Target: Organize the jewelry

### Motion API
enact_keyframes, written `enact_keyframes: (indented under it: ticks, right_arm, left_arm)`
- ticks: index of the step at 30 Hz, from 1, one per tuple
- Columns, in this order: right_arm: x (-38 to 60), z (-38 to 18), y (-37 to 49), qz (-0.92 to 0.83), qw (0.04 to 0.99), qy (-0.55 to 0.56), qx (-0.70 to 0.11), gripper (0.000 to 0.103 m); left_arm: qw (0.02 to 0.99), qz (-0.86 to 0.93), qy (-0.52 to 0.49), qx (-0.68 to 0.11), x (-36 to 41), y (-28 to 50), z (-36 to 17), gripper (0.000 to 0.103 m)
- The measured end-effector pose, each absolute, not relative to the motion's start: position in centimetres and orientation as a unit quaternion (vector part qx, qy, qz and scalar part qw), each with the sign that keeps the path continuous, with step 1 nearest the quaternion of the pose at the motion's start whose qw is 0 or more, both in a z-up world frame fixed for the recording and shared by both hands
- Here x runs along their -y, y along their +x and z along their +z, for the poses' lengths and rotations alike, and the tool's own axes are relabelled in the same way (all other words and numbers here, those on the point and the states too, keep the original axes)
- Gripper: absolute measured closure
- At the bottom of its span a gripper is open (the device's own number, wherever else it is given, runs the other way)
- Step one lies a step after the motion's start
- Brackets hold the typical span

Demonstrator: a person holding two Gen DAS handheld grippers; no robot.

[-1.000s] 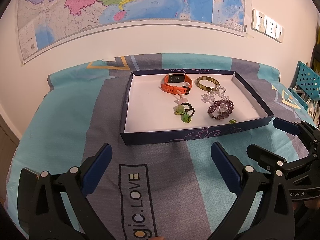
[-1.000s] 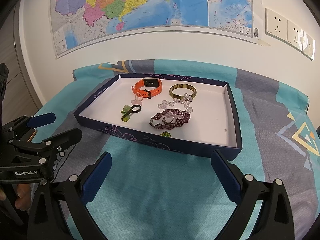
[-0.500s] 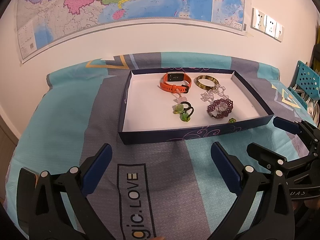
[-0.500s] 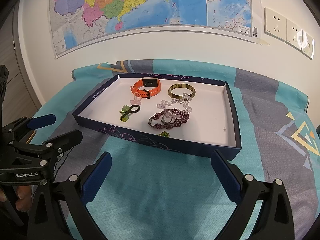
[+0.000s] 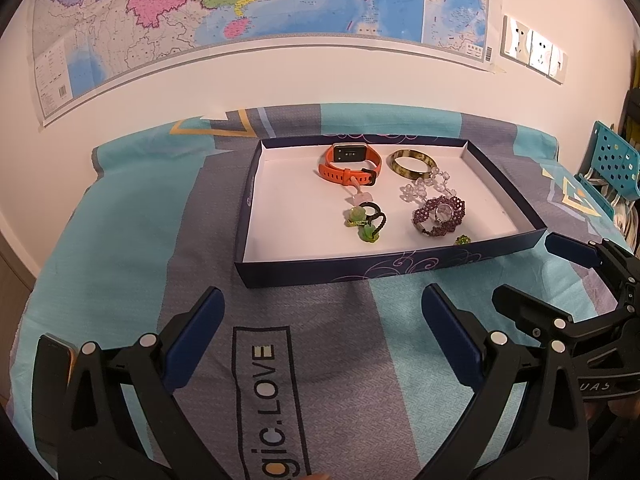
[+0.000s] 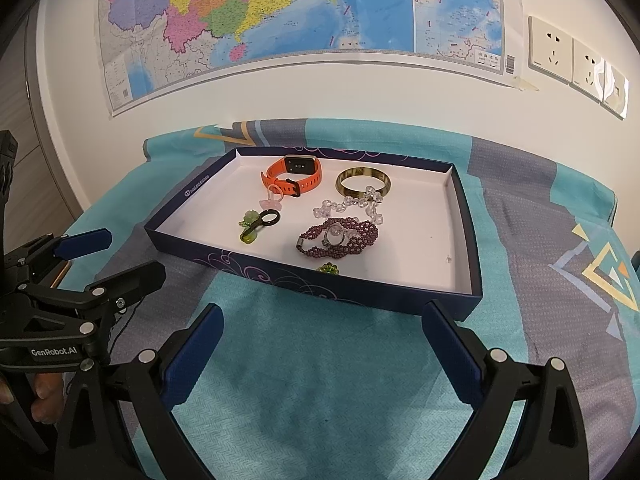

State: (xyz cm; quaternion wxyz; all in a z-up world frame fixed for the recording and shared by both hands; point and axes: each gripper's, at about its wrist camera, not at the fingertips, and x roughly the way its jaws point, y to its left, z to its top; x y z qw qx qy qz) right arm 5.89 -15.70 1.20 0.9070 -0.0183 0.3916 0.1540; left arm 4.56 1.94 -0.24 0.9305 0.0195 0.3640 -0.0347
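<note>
A dark blue tray (image 5: 360,270) (image 6: 332,286) with a white floor holds the jewelry: an orange watch (image 5: 349,164) (image 6: 294,174), a brown bangle (image 5: 413,164) (image 6: 362,184), a clear bead bracelet (image 5: 424,188) (image 6: 348,205), a purple bead bracelet (image 5: 439,216) (image 6: 340,238), green charms on black loops (image 5: 366,222) (image 6: 258,224) and a small green piece (image 5: 462,240) (image 6: 327,268). My left gripper (image 5: 322,332) (image 6: 112,256) is open and empty in front of the tray. My right gripper (image 6: 322,344) (image 5: 532,268) is open and empty, near the tray's front right corner.
The tray lies on a teal and grey cloth (image 5: 132,240) (image 6: 540,240) over a table against a white wall with a map (image 5: 240,0). Wall sockets (image 6: 576,64) are at the right. A teal perforated rack (image 5: 612,160) stands beyond the table's right edge.
Both grippers have drawn back slightly from the tray and stay open. The jewelry has not moved.
</note>
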Motion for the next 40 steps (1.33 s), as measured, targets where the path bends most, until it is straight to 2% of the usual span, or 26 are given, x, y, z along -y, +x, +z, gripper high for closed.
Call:
enact_keyframes:
  ticks: [33,40]
  right_arm:
    - [15.9,1.2,6.1,0.152,0.908,-0.030,-0.389,0.007]
    - [21.4,-0.4,7.7,0.123,0.895,-0.045,-0.426,0.007]
  left_arm:
    - [0.933,-0.041,0.016,-0.356,-1.9,4.5,-0.3,0.007]
    - [0.926,-0.031,-0.007,-0.376,-4.1,5.0,-1.0,0.006]
